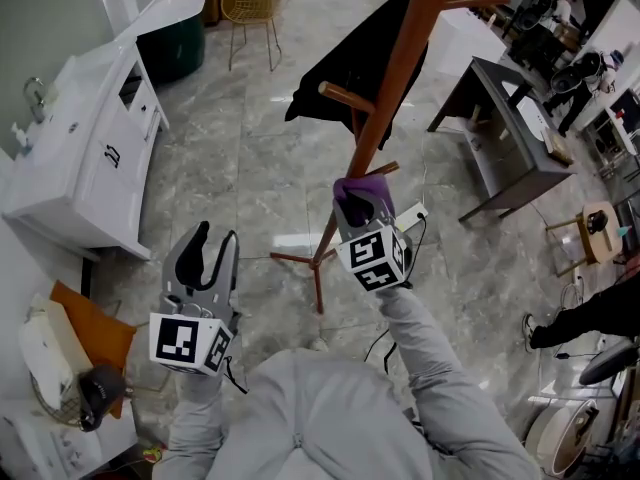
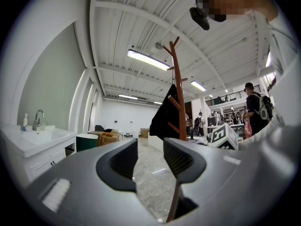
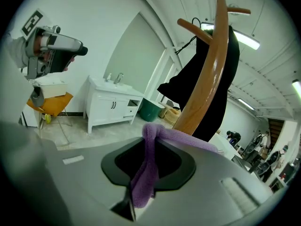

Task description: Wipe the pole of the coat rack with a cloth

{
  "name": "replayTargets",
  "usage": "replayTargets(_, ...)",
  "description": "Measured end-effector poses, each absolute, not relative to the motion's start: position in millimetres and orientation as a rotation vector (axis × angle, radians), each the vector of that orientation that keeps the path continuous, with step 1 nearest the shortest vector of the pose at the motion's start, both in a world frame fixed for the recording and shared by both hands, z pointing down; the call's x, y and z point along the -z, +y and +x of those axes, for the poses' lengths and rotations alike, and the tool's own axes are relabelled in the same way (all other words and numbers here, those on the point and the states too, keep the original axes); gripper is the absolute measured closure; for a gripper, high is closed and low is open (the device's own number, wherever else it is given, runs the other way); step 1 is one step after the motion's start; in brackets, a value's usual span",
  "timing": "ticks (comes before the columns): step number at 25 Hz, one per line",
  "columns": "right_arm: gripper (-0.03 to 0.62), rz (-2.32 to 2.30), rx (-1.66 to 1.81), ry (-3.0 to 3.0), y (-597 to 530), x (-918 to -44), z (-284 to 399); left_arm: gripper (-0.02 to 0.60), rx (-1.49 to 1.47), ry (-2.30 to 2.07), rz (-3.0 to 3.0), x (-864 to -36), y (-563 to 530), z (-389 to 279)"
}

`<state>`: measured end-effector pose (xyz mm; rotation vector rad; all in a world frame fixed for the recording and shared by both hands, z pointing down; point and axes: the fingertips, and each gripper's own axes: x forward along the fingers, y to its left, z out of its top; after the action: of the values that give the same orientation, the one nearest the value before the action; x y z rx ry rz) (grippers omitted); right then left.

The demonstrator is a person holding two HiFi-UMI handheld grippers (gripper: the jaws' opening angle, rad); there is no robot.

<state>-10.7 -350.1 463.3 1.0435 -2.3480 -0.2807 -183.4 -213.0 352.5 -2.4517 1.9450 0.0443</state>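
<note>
head view: the right gripper (image 1: 364,208) is raised against the slanting wooden pole (image 1: 396,73) of the coat rack, its fingers shut on a purple cloth (image 1: 361,189) that touches the pole just below a short peg. a black coat (image 1: 352,60) hangs higher up on the rack. the left gripper (image 1: 215,241) is held low and well apart from the pole, over the marble floor (image 1: 240,158), with a white vanity cabinet (image 1: 90,143) off to its left.

left gripper view: the left gripper (image 2: 150,161) has its fingers apart, with only floor showing in the gap. the pole (image 2: 178,102) and the coat (image 2: 165,119) stand beyond.

right gripper view: the right gripper (image 3: 148,160) has its fingers clamped on the cloth (image 3: 145,173), which folds over their tips and lies against the pole (image 3: 208,86).
</note>
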Motion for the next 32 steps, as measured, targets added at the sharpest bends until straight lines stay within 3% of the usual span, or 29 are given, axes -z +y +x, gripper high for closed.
replayTargets(13, 0.539, 1.023, 0.224, -2.409, -339.0, -458.6, -10.8, 0.403, -0.039, 1.95, -2.464, -356.1, -213.7, -180.6)
replayTargets(23, 0.539, 1.354, 0.136, -2.516, -325.6, -394.5, 66.3, 0.403, -0.025, 1.875, -2.532, -359.7, -222.1, -159.1)
replayTargets(32, 0.539, 1.373, 0.661, -2.425, -332.0, -313.8, 85.8, 0.403, -0.043, 1.82, -2.567, -359.4, -226.0, -143.7)
